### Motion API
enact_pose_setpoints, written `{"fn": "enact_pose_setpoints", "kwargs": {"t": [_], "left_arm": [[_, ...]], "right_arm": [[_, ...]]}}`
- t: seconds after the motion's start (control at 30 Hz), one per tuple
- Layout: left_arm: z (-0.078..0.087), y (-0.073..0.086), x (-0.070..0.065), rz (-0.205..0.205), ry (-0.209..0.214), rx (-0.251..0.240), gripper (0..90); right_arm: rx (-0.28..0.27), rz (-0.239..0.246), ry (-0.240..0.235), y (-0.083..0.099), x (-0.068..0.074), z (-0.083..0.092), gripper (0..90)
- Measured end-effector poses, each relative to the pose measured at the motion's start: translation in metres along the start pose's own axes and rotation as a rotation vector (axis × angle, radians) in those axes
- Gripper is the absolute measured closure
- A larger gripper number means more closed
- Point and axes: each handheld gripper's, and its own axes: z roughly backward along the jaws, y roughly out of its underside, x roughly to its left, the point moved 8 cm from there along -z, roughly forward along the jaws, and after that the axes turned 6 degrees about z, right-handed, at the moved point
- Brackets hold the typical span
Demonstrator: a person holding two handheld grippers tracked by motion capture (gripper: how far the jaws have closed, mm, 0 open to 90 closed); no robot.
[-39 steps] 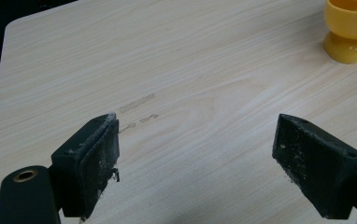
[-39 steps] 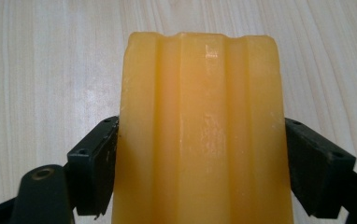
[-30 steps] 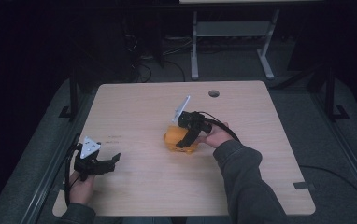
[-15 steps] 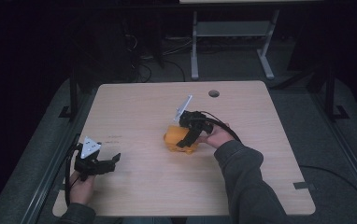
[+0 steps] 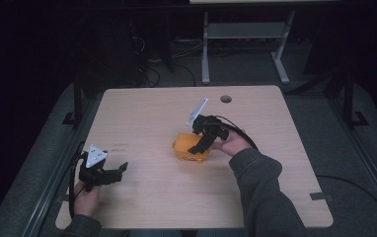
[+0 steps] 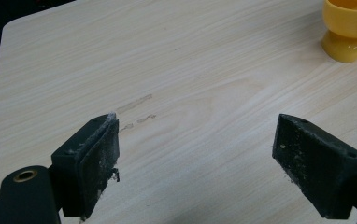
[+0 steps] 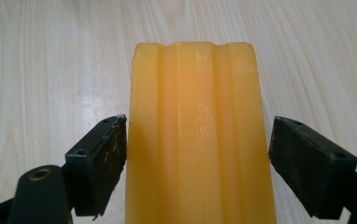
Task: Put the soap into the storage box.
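Yellow plastic, ribbed along its length, stands between the jaws in the right gripper view: the yellow object runs off the bottom edge there, so its full shape is cut off. The left jaw sits just at its side, the right one a little apart from it, so the right gripper is spread around it rather than clamped. From the high view the yellow object lies near the middle of the wooden table, partly covered by the right gripper. The left gripper rests near the table's front left corner, jaws wide apart over bare wood, holding nothing.
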Motion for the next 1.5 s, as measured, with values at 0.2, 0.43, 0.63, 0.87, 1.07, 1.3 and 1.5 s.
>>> {"fn": "enact_pose_setpoints", "kwargs": {"t": [0.2, 0.43, 0.63, 0.87, 1.07, 1.3, 1.5], "left_arm": [[0.000, 0.000, 0.000, 0.000, 0.000, 0.000, 14.1], [0.000, 0.000, 0.000, 0.001, 0.000, 0.000, 14.1], [0.000, 0.000, -0.001, -0.003, 0.000, 0.000, 14.1], [0.000, 0.000, -0.001, -0.007, 0.000, 0.004, 14.1], [0.000, 0.001, -0.001, -0.006, 0.001, 0.004, 14.1], [-0.001, 0.001, -0.002, -0.006, 0.002, 0.005, 14.1], [-0.001, 0.001, -0.002, -0.009, 0.001, 0.007, 14.1]], "right_arm": [[-0.007, -0.001, 0.006, 0.000, 0.000, 0.004, 18.9], [-0.016, -0.008, 0.014, 0.002, 0.000, 0.010, 19.2], [-0.028, -0.012, 0.029, 0.004, 0.000, 0.019, 19.5], [-0.033, -0.023, 0.041, 0.009, 0.000, 0.027, 20.0], [-0.039, -0.038, 0.053, 0.013, 0.000, 0.033, 20.2], [-0.042, -0.060, 0.061, 0.022, 0.000, 0.038, 20.3], [-0.040, -0.076, 0.075, 0.031, 0.000, 0.044, 20.4]]}}
